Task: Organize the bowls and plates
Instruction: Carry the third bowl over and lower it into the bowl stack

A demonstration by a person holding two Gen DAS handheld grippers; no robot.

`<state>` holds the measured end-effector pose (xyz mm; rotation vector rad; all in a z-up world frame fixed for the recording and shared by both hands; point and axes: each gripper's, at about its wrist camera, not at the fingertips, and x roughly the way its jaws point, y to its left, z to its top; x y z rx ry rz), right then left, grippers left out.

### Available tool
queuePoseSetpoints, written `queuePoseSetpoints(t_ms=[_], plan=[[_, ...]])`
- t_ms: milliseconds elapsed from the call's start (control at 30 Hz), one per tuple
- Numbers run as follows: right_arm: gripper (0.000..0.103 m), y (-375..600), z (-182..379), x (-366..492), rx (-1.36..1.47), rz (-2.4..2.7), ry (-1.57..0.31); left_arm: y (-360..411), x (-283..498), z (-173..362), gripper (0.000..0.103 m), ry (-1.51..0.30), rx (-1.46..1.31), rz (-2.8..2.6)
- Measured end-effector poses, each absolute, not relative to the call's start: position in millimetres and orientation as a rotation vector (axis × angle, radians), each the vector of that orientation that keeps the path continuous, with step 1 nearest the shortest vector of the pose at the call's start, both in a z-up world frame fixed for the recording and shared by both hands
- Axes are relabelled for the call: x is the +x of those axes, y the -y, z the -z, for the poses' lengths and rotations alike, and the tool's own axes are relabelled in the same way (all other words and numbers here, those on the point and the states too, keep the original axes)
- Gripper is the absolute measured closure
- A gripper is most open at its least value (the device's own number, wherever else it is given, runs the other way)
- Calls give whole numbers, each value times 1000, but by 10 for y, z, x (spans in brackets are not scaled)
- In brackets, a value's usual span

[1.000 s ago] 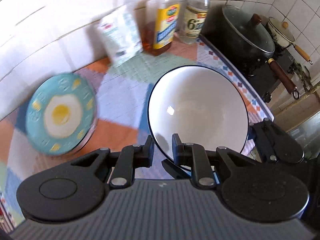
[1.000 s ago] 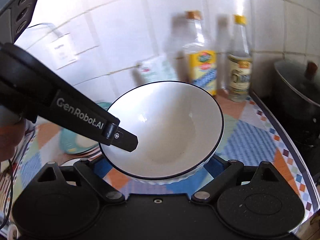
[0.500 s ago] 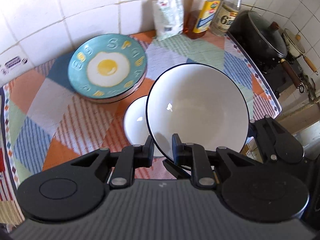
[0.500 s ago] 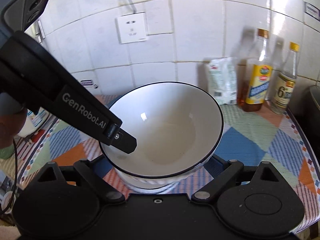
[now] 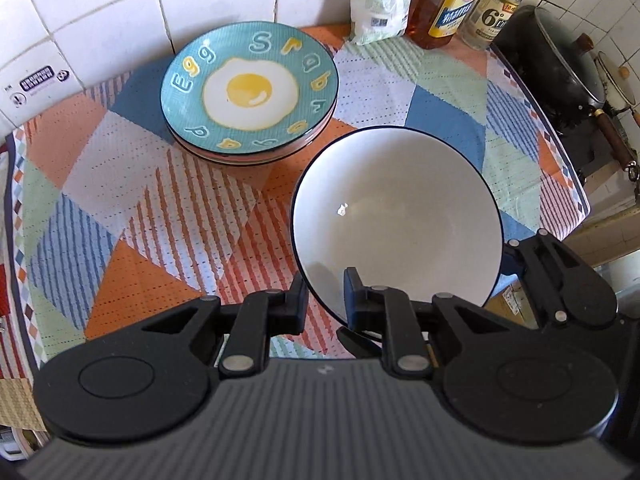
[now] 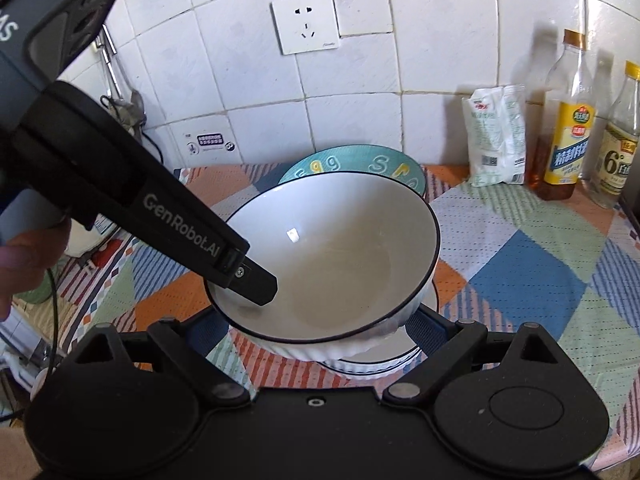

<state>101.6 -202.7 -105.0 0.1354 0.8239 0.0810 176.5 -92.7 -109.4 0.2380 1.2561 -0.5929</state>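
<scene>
Though plain white, bowl point(image 5: 400, 208) (navy-rimmed) shines.

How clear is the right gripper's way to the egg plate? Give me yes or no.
Probably no. The white bowl, pinched at its rim by the left gripper, sits right in front of the right gripper and hides most of the egg plate behind it.

The left tool point(image 5: 325, 292) points steeply down, its fingers nearly closed, pinching a bowl's rim. The right tool's point(image 6: 320, 332) arms spread wide, its fingertips hidden.
</scene>
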Motion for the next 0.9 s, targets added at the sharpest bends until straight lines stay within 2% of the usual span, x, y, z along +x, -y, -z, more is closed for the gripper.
queuePoseSetpoints(t_ms=[567, 900], plan=[[6, 2223, 1173, 1250, 176, -110, -892, 1124, 1957, 1342, 86, -1336, 253, 537], [6, 2147, 1245, 1343, 80, -90, -943, 1165, 1991, 1479, 86, -1360, 242, 473]])
